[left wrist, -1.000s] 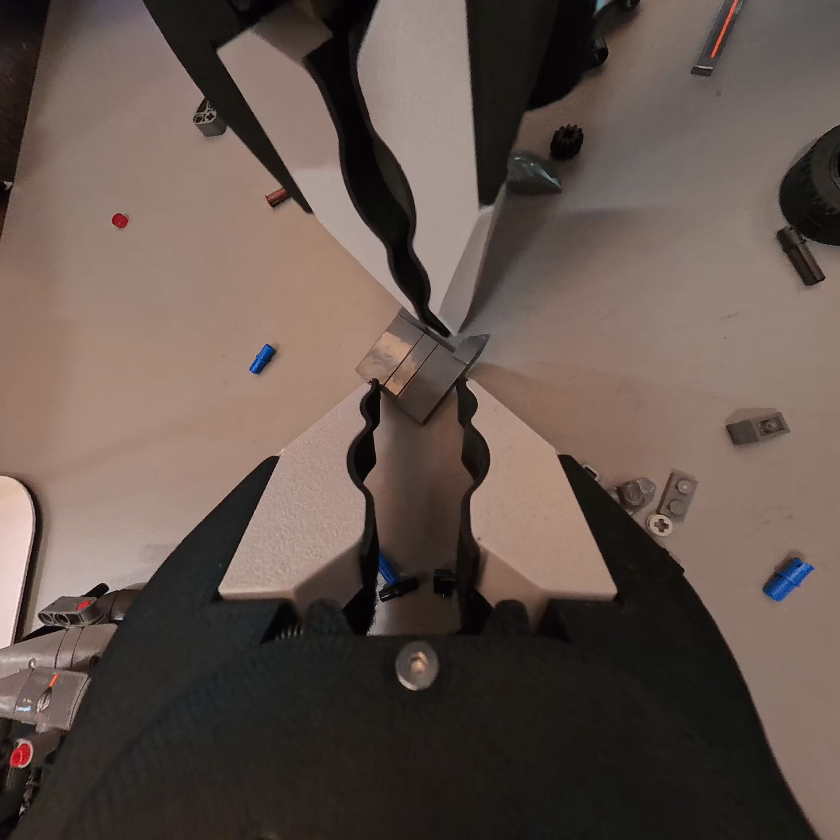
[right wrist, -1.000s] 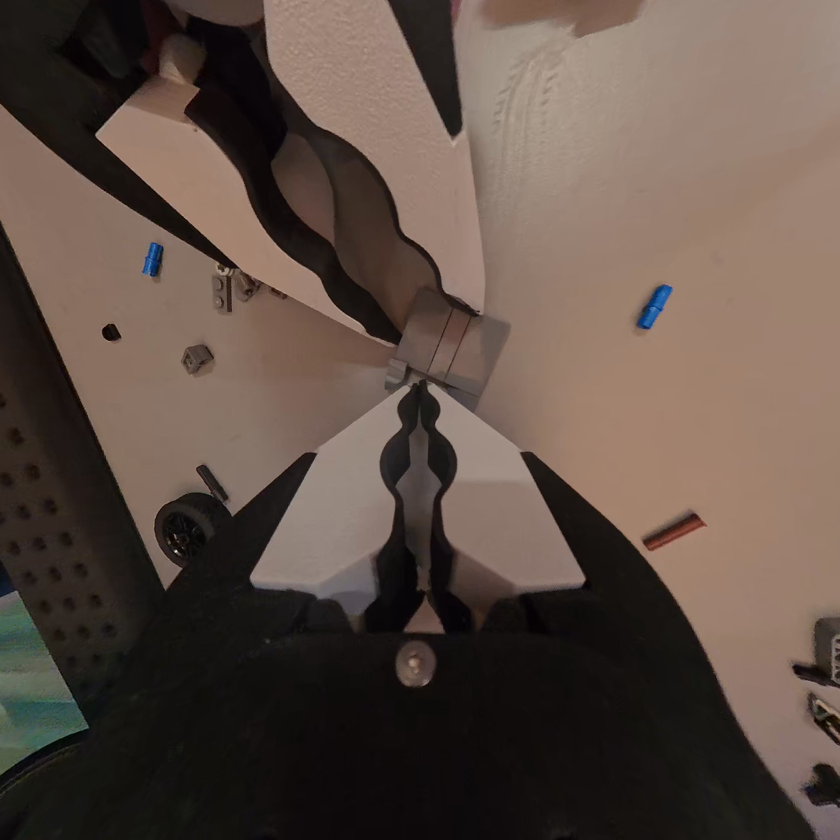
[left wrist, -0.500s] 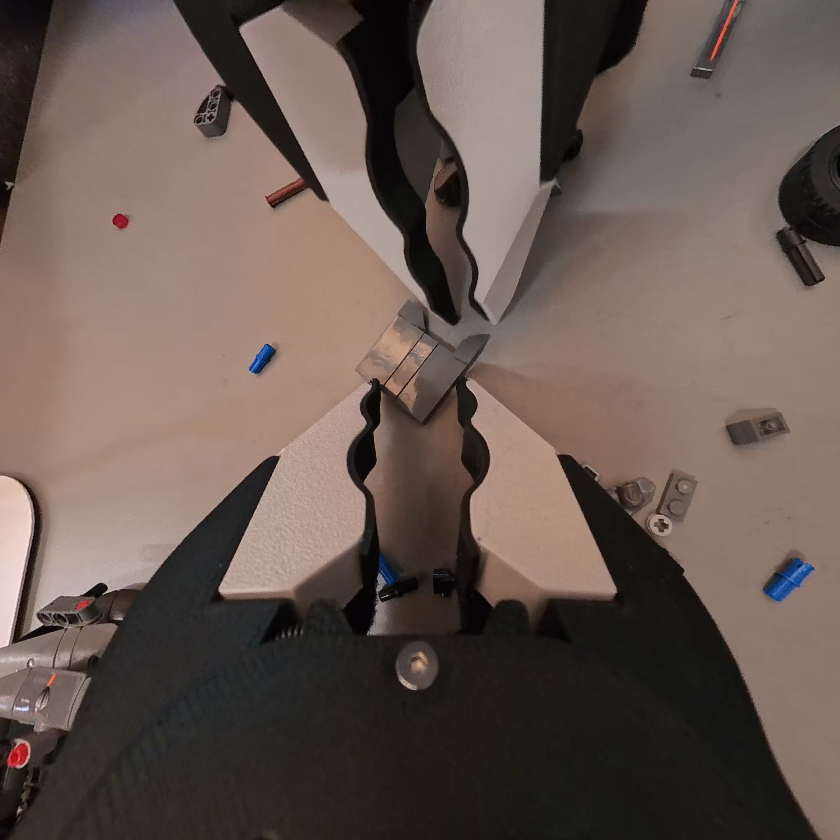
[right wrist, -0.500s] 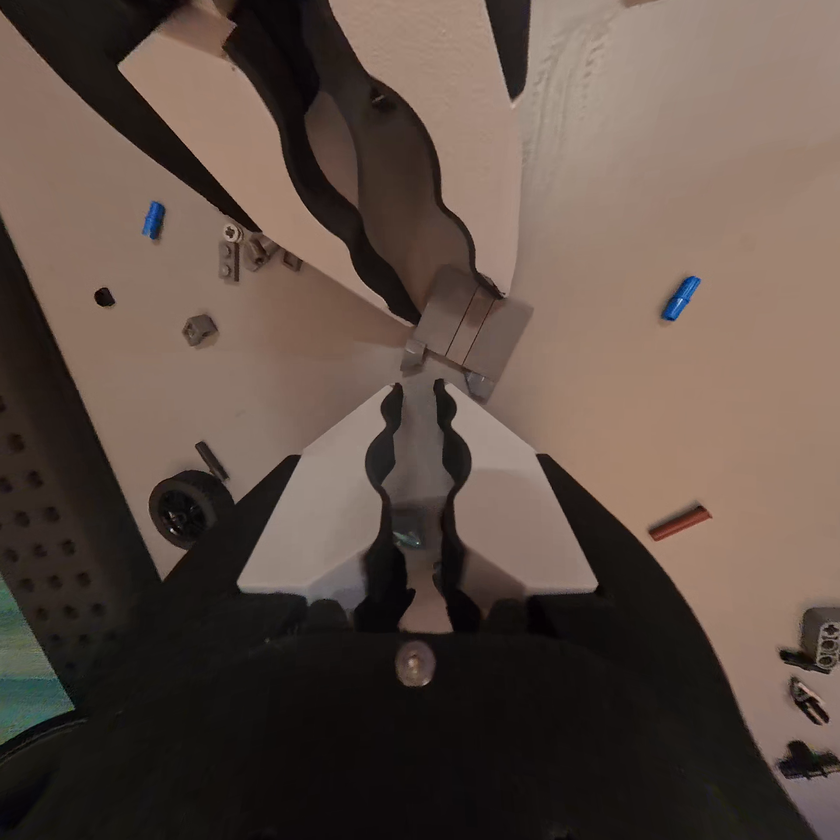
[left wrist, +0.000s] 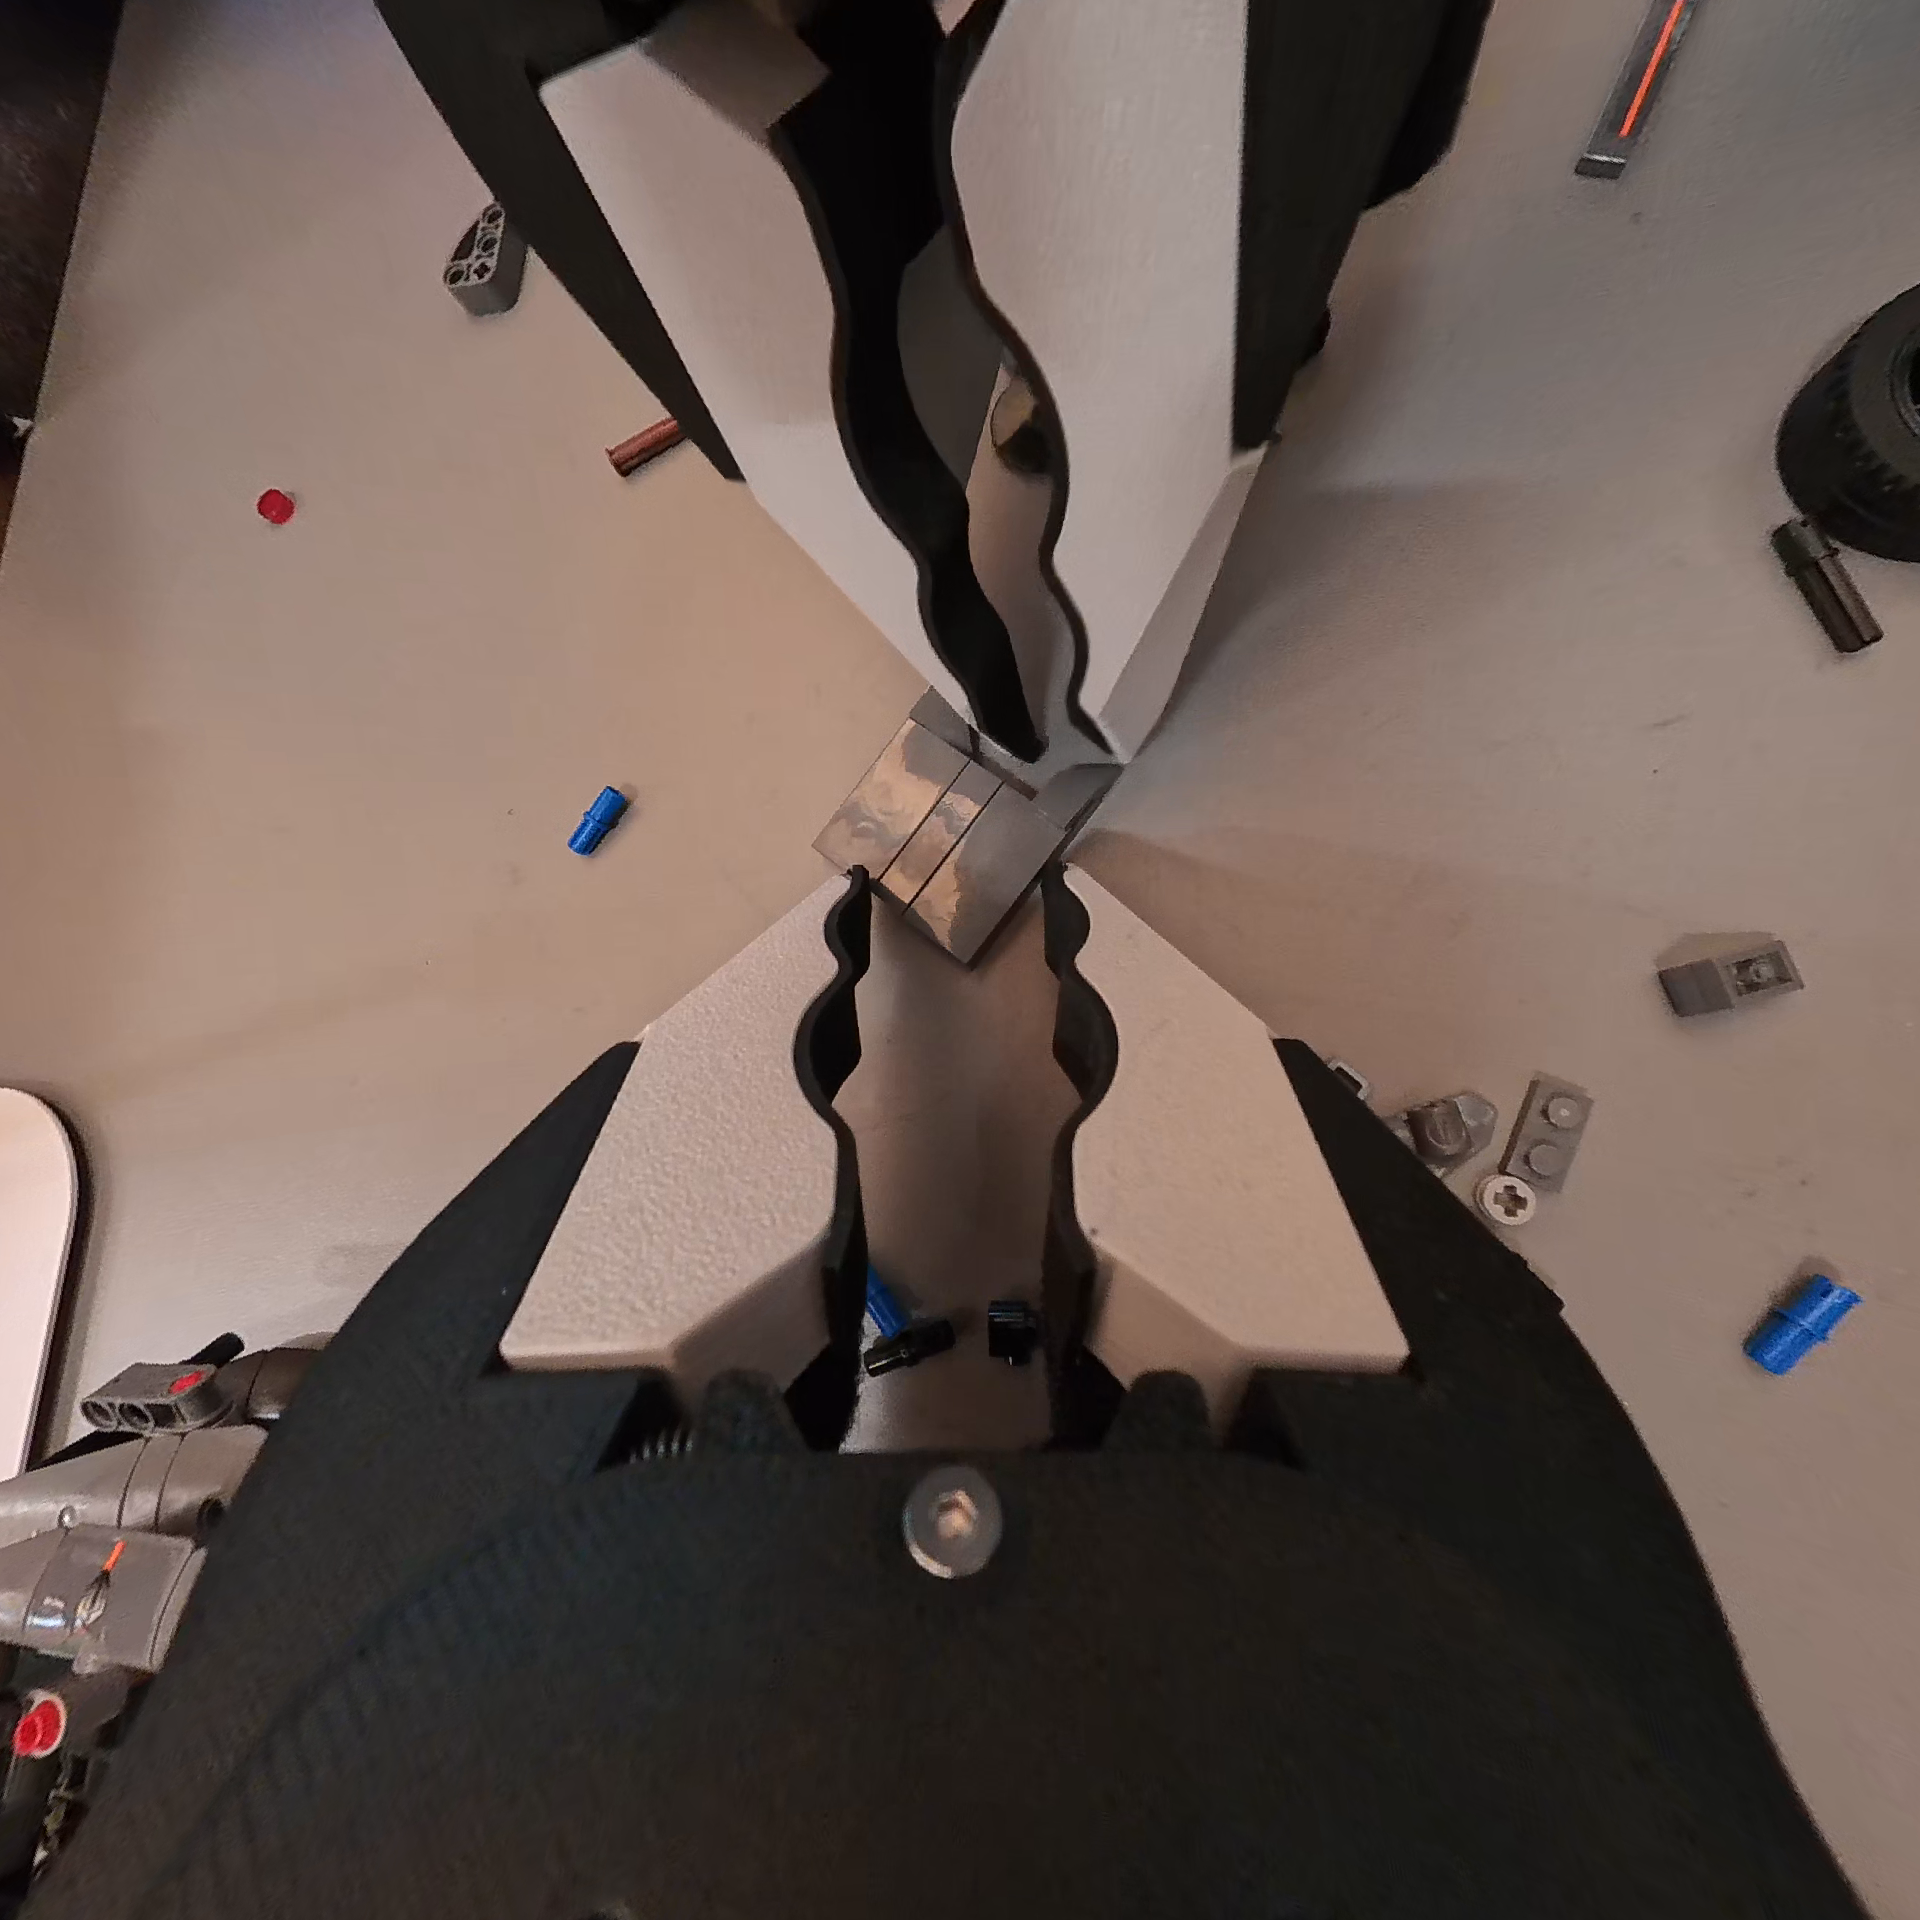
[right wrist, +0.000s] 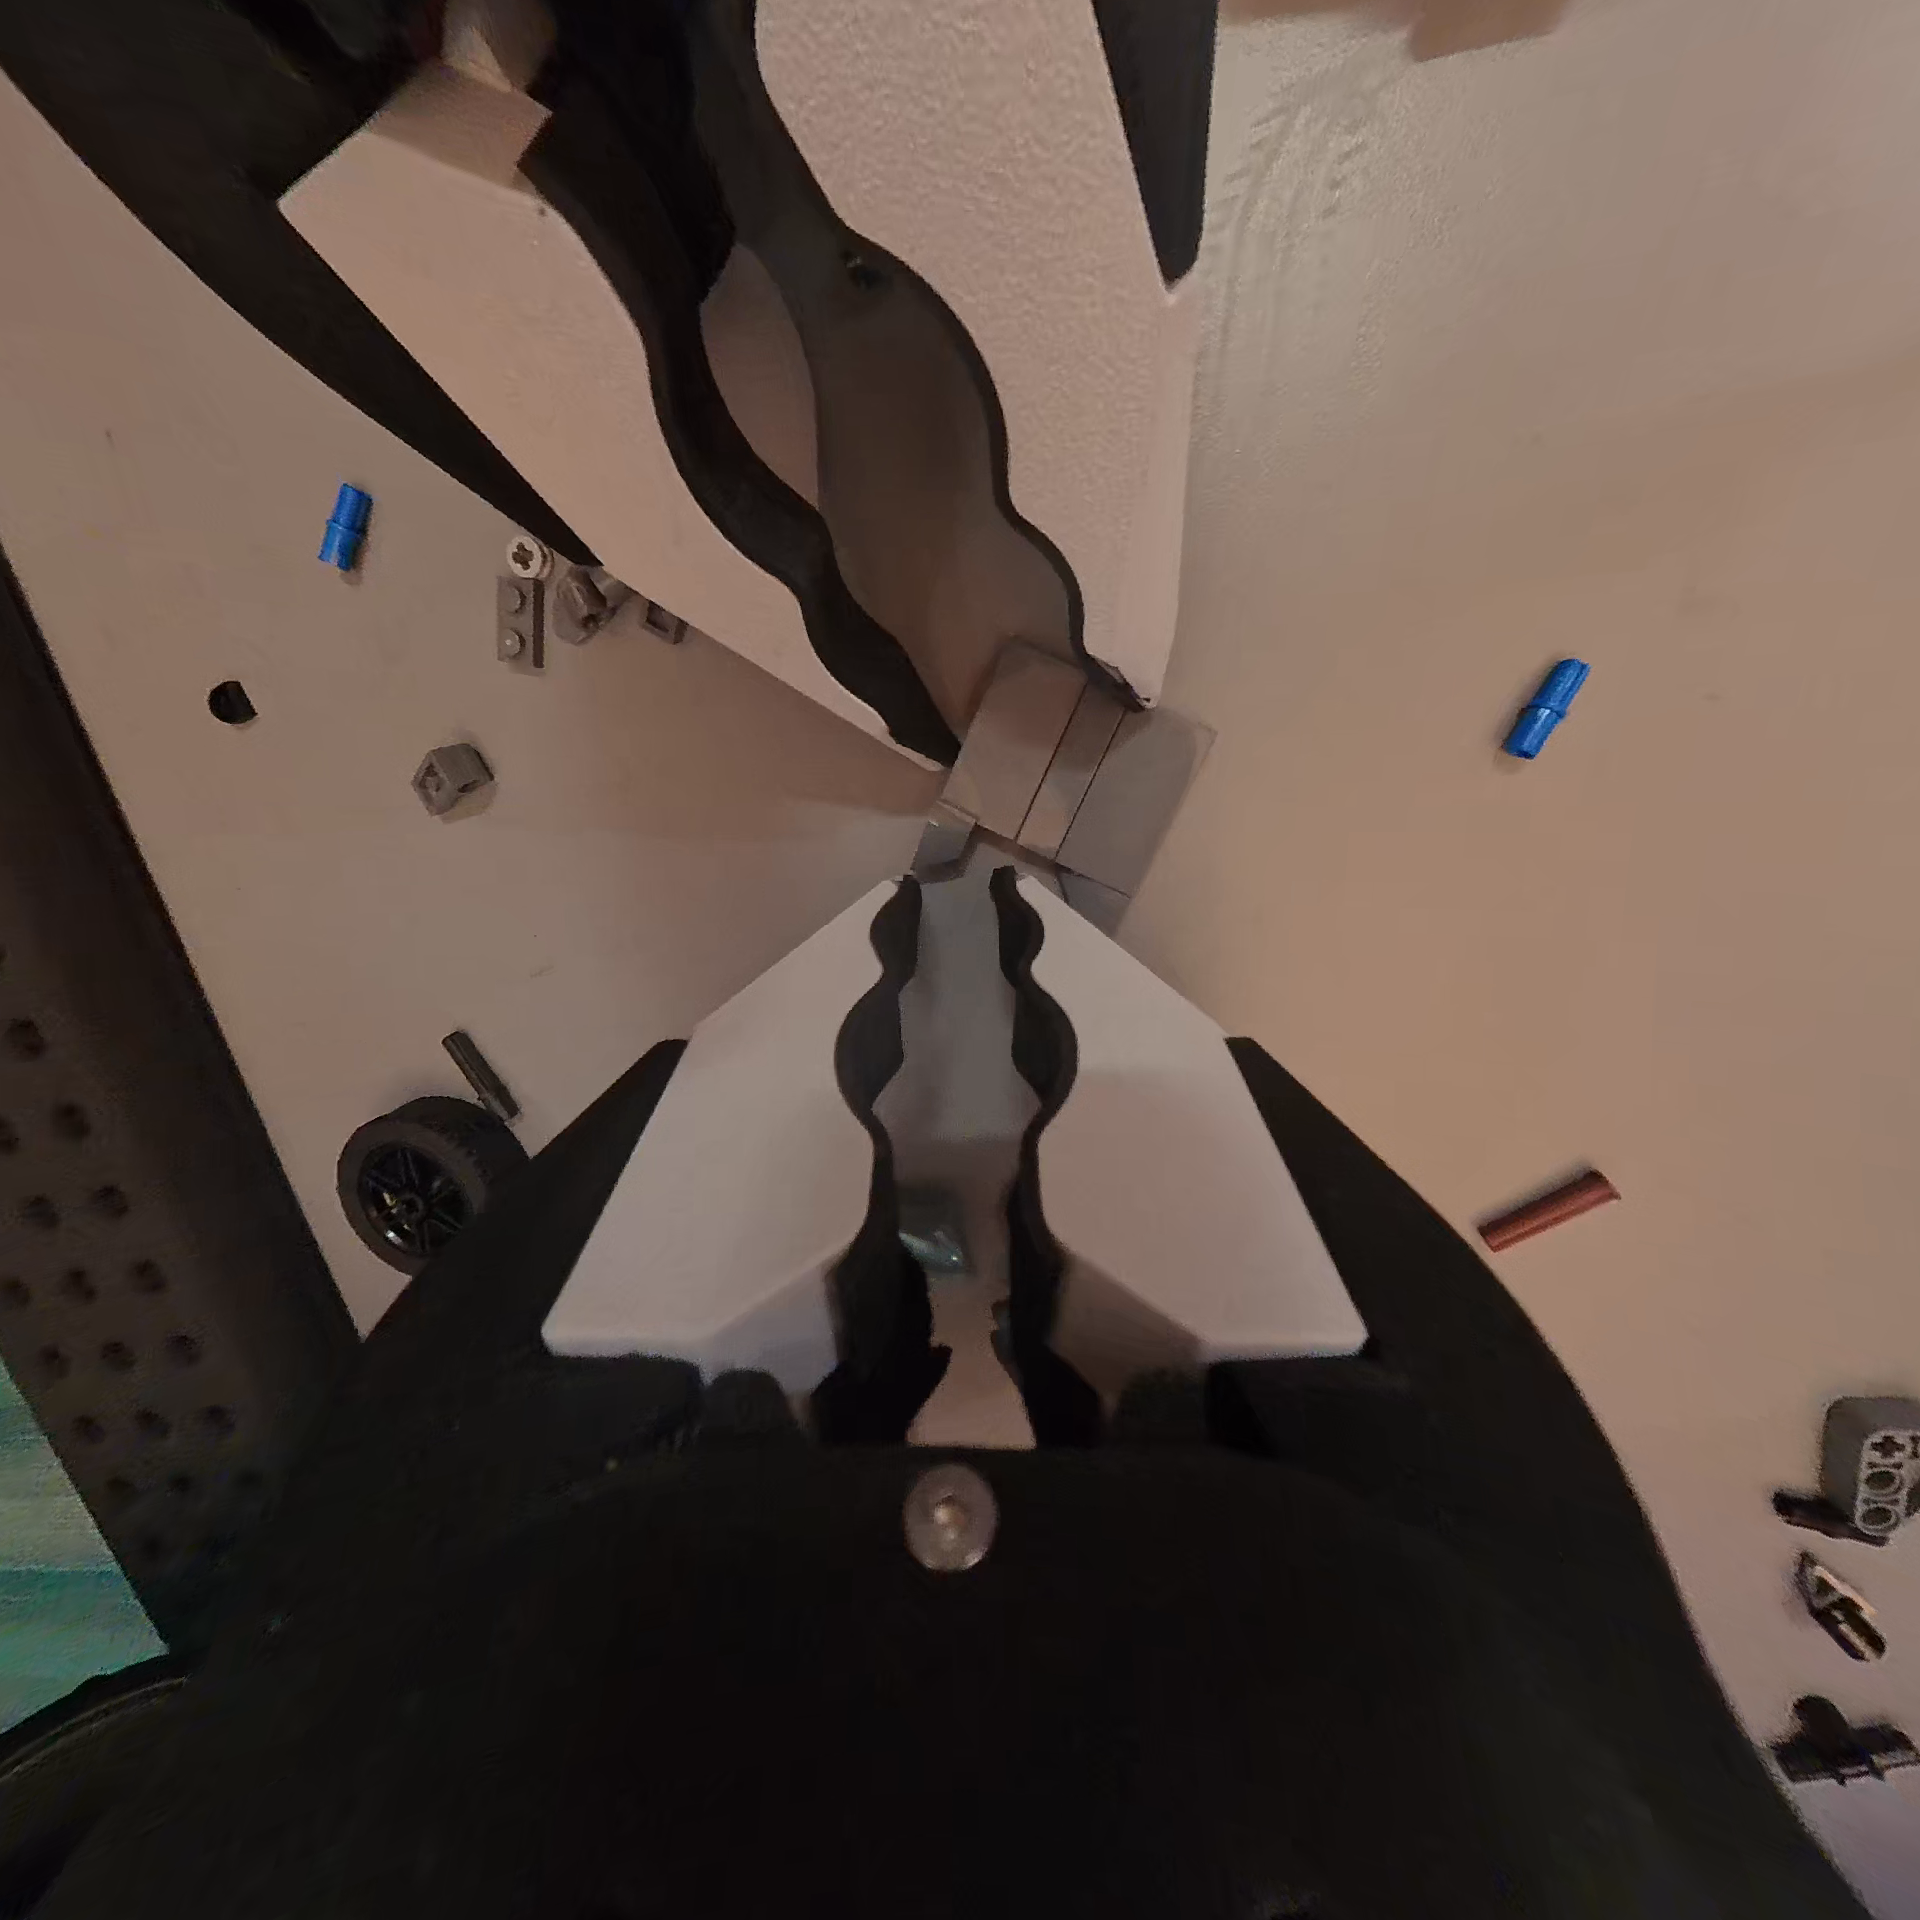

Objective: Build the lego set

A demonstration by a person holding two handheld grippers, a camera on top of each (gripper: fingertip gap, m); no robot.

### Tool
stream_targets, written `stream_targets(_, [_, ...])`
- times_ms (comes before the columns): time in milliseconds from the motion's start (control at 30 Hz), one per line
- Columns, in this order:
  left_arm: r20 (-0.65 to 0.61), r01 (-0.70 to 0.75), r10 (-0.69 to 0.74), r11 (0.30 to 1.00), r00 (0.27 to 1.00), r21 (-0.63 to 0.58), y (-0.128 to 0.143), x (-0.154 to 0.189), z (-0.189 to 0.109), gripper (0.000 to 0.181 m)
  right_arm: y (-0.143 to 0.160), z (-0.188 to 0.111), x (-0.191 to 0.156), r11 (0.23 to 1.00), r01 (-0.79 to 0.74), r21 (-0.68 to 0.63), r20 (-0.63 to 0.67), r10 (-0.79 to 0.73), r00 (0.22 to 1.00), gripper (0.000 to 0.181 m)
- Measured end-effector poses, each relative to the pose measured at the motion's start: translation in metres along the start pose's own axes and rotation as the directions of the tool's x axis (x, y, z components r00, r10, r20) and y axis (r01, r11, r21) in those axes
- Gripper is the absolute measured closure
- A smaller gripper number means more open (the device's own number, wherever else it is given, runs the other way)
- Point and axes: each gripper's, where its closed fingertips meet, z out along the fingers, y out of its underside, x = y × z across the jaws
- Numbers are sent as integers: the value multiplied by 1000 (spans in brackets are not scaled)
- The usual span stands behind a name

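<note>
between the two tools, at the middle of the tabletop (left wrist: 312, 935), a grey block (left wrist: 940, 836) of three joined slabs is sitting tilted. the left tool (left wrist: 951, 888) is clamping it, its fingertips pressing the block's two near sides. this is probably steadying the block so that a small grey piece (right wrist: 945, 847) at its far edge can be pushed on.

the right tool (right wrist: 951, 878) is facing the left one from the far side, its jaws standing a little apart. its tips are sitting just at that small piece, and whether they are touching it cannot be told. judging by this, the fitting step is only partly done.

room around the block is open on both sides, so either tool is free to back straight out. loose parts are lying well apart from the grip: a blue pin (left wrist: 600, 819) to the left tool's left, grey plates (left wrist: 1538, 1132) to its right, a wheel (right wrist: 421, 1195) beside the right tool. a dark perforated panel (right wrist: 94, 1195) is running along the tabletop's edge on the right tool's left, limiting any swing that way.
</note>
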Motion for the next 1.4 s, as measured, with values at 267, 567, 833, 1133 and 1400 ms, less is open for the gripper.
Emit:
stream_targets(267, [0, 1, -1, 1000, 1000, 1, 0, 0, 0, 151, -4, 5, -2, 1000, -11, -9, -10, 11, 1000, 167])
stream_targets(567, [-1, -1, 1, 1000, 1000, 1, 0, 0, 0, 151, -1, 5, 2, 998, 46, -31, -54, -48, 997, 175])
stream_targets(833, [3, -17, 17, 1000, 1000, 0, 0, 1, 0, 152, -1, 4, 2, 994, 100, -39, -73, -103, 992, 177])
stream_targets(1133, [-2, -12, 12, 1000, 1000, 11, 0, 1, 0, 152, 0, 4, 3, 993, 116, -21, -68, -117, 991, 177])
stream_targets(1400, [-3, -13, 13, 1000, 1000, 15, 0, 1, 0, 152, 1, 4, 6, 992, 127, -21, -83, -128, 988, 176])
